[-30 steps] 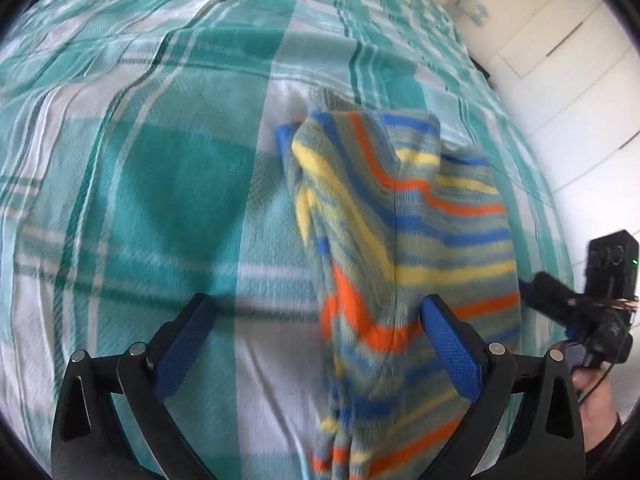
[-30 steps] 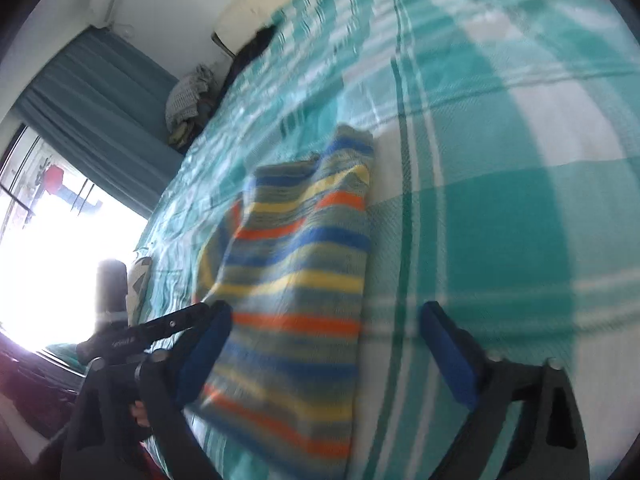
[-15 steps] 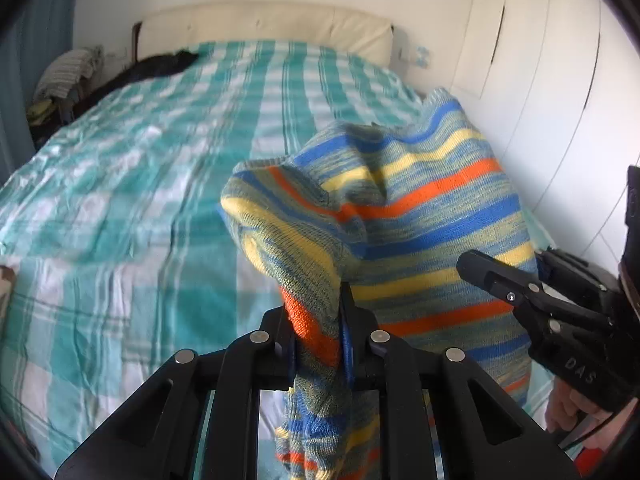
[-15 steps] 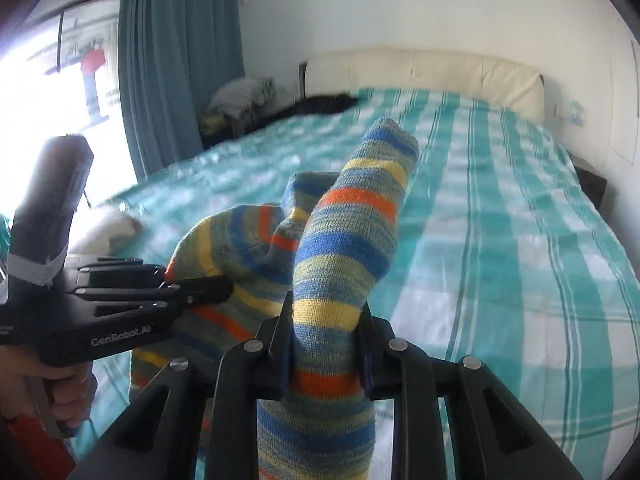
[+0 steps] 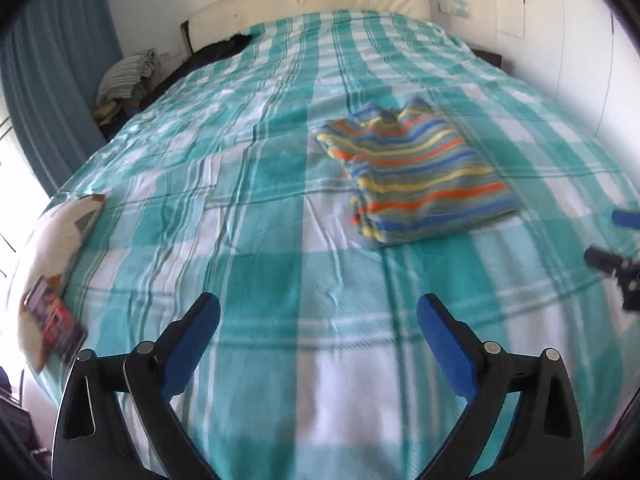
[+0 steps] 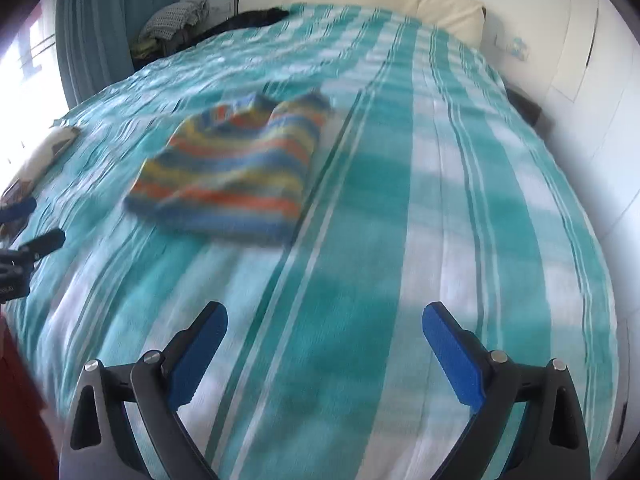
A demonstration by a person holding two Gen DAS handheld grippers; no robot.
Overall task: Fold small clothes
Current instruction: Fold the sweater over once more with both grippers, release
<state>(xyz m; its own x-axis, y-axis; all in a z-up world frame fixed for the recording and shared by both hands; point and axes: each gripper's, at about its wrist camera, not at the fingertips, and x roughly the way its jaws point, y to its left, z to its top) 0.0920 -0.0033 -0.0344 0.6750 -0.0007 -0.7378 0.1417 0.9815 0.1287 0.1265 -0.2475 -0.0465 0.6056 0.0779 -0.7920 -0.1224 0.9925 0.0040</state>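
Note:
A small knitted garment with blue, orange and yellow stripes (image 5: pixel 416 176) lies folded flat on the teal checked bedspread (image 5: pixel 280 280). In the right wrist view the striped garment (image 6: pixel 236 172) sits up and to the left. My left gripper (image 5: pixel 318 332) hovers well short of it above bare bedspread, its jaws opening wide with nothing between them. My right gripper (image 6: pixel 324 338) is likewise back from the garment, jaws opening, nothing between the blue pads. Each view catches the other gripper's tip at its edge.
A white pillow with a book or phone (image 5: pixel 56 320) lies at the bed's left edge. A cream headboard (image 5: pixel 320 0), dark clothing (image 5: pixel 224 50) and a heap of laundry (image 5: pixel 124 76) lie at the far end. Blue curtains (image 5: pixel 48 80) hang left; white cupboards stand right.
Half a second ago both grippers were shut on the lifted striped garment. They have let go, pulled back toward the foot of the bed, and the garment now lies folded.

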